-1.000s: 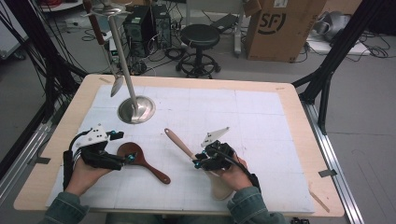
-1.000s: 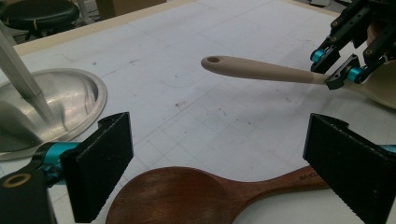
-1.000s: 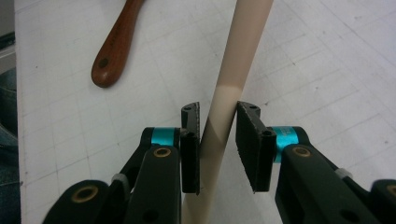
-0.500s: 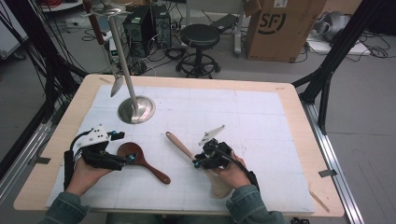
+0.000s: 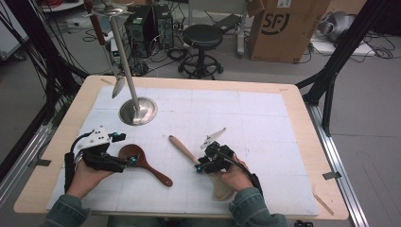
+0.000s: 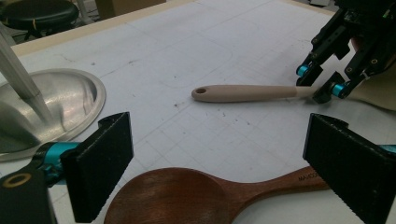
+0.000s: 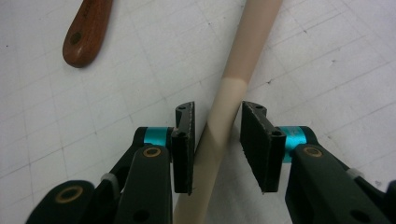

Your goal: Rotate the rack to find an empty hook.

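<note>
We take the pale spatula (image 5: 189,154) as the thing in hand; it lies flat on the white mat (image 5: 265,123) near the middle of the table (image 5: 293,90), its handle running up and to the left in the high view, hang-hole end toward the steel stand base (image 5: 138,111), blade end hidden under the right hand; so its long axis lies slantwise across the mat. The right gripper (image 7: 217,135) straddles the neck where the handle meets the softer, cream-coloured part; its jaws have just been opening, and a thin gap shows on each side of the shaft, so they are spread around it rather than pinching. We judge it light, stiff along the handle, likely rubbery and bendy at the blade, with a smooth round shaft that could roll or slip; the firm handle just above the colour change looks the better hold. The left gripper (image 6: 219,163) stands wide apart over the dark wooden spoon (image 6: 196,196), bowl between its jaws, untouched; that spoon's handle points toward the person's right.
</note>
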Demonstrator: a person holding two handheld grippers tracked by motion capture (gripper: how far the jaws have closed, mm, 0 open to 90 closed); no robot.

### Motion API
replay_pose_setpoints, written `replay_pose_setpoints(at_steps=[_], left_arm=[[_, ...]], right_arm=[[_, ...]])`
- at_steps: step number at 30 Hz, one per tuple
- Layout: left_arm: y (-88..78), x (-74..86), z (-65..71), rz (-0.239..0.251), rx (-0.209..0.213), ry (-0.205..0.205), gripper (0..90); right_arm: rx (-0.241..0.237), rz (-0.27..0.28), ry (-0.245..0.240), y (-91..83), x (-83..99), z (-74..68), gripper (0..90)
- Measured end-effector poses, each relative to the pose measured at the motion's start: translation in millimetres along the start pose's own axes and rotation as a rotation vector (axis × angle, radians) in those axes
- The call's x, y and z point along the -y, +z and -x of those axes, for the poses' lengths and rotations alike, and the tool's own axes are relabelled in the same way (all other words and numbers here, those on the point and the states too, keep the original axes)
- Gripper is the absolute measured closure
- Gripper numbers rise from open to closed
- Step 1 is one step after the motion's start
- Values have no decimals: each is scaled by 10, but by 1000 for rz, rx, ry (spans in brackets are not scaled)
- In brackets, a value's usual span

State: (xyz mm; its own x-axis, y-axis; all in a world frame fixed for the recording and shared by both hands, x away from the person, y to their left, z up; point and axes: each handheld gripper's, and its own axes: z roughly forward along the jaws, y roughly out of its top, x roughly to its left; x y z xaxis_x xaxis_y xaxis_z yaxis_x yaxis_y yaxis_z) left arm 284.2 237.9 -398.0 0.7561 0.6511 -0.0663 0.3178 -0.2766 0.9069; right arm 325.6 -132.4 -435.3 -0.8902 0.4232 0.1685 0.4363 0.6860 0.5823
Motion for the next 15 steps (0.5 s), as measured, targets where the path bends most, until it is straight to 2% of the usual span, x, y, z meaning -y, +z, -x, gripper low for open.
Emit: replay_pose_setpoints(at_steps=[3,5,9,15], left_arm=[[3,-1,0,-1,4,5,92],[3,-1,1,5,8,3,92],[6,-1,3,9,9,3,92],[34,-3,27,4,24,4,92]], right_arm=[[7,-3,1,-4,-7,-9,677],[-7,-4,25,-12,-8,6,686],[-25,10,-6,-54,-14,4,704],[-28,65,-52,-135,-31,-36,726]])
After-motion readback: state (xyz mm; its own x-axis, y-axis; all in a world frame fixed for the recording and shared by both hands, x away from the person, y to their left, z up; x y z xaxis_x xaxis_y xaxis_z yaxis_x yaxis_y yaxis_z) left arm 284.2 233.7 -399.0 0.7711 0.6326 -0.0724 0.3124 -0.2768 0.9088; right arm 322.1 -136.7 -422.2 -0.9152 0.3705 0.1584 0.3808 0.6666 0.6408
